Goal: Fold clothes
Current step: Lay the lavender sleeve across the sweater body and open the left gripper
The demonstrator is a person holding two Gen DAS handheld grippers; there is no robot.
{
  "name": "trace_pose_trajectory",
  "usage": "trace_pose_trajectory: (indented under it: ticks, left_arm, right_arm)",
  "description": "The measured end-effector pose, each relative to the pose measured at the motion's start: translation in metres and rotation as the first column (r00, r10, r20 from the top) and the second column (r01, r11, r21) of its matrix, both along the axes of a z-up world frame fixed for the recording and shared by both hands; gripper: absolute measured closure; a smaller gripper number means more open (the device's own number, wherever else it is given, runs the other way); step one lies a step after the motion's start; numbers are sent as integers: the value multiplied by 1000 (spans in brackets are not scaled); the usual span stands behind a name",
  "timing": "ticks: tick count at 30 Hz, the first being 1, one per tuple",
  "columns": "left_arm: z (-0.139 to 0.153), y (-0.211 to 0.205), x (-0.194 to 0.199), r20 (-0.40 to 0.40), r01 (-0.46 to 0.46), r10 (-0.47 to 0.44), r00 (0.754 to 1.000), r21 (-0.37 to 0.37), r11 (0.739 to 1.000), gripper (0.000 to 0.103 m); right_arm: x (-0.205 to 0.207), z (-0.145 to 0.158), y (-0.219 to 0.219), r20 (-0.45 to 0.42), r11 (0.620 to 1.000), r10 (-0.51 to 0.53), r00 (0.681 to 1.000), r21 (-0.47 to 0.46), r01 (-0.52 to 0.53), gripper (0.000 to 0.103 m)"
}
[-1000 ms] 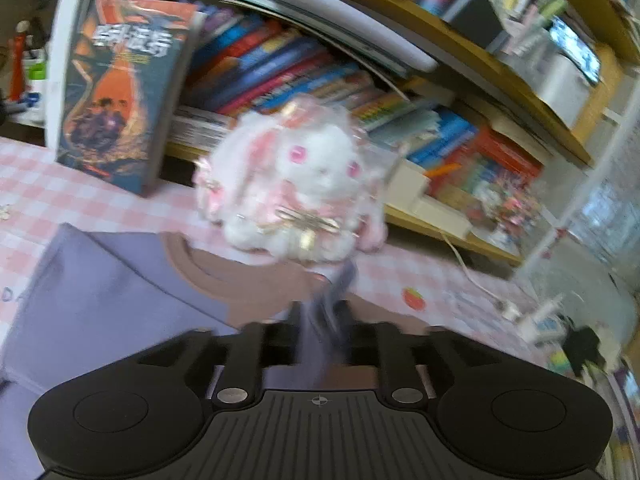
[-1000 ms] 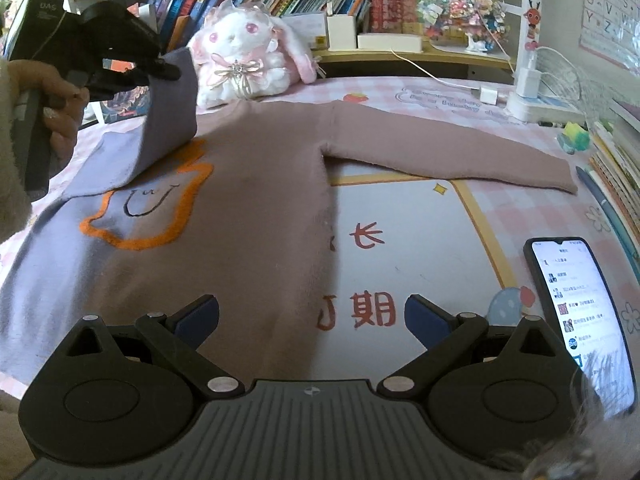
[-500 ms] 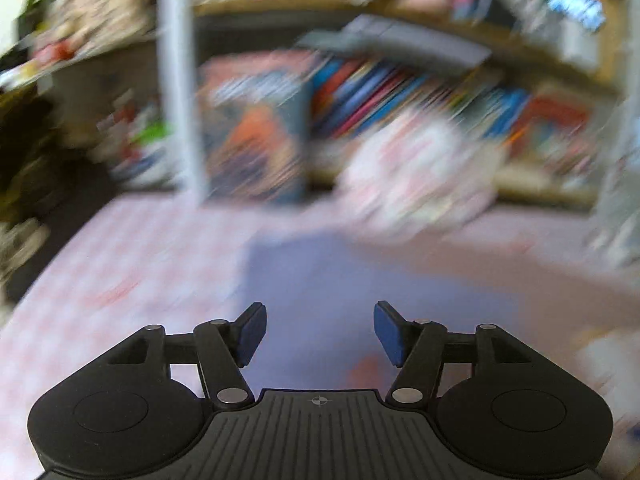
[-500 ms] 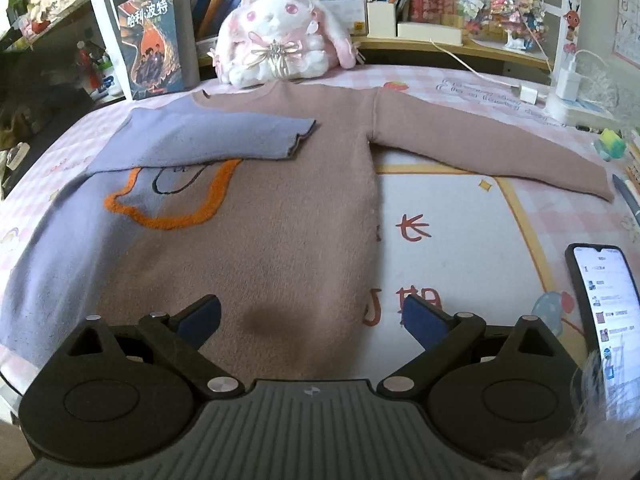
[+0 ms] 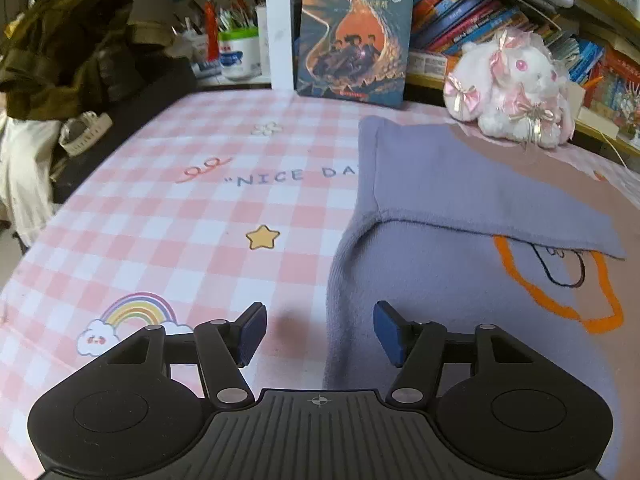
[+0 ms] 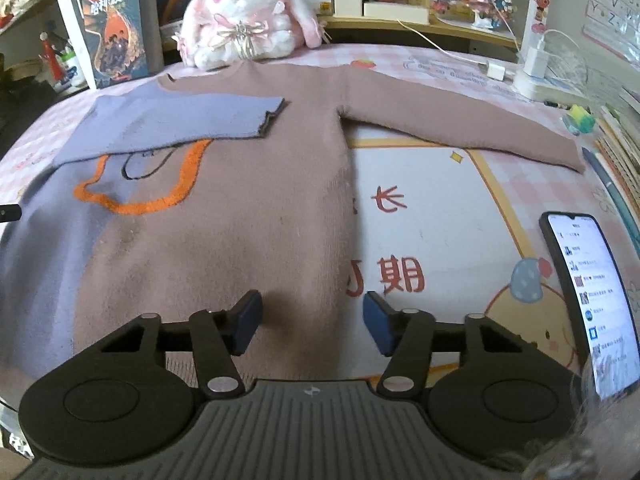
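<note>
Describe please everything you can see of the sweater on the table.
The sweater is a soft knit, brown with a purple side and an orange-outlined figure on the chest. It lies flat, front up, on the pink checked tablecloth, neckline toward the white plush rabbit. The purple sleeve is folded across the chest; the brown sleeve still stretches out sideways. Neither gripper holds it.

A home, likely a bedroom or study. Ahead of the jaws, past a pink checked cloth (image 5: 168,216) with a rainbow and star, stand packed bookshelves (image 5: 472,20), a novel (image 5: 354,28) and a plush rabbit (image 6: 244,16). To the right lie a phone (image 6: 588,304) and charger (image 6: 534,60); clothes (image 5: 68,48) pile up at the left.
</note>
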State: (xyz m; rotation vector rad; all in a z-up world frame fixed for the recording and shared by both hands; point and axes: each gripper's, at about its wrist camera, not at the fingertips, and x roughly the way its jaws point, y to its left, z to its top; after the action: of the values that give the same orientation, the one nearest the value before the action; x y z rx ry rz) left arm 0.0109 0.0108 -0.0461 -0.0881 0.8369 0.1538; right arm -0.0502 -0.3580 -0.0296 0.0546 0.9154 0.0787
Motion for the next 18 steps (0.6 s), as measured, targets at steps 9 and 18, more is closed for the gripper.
trace_pose_trajectory:
  ticks: [9, 18]
  left_arm:
    - [-2, 27, 5, -4, 19, -20, 1000, -222, 975, 99]
    - [6, 68, 7, -2, -11, 10, 1000, -132, 991, 99]
  right_arm:
    - [0, 3, 13, -6, 999, -24, 1000, 32, 24, 87]
    - [4, 2, 56, -12, 996, 77, 997, 55, -76, 89]
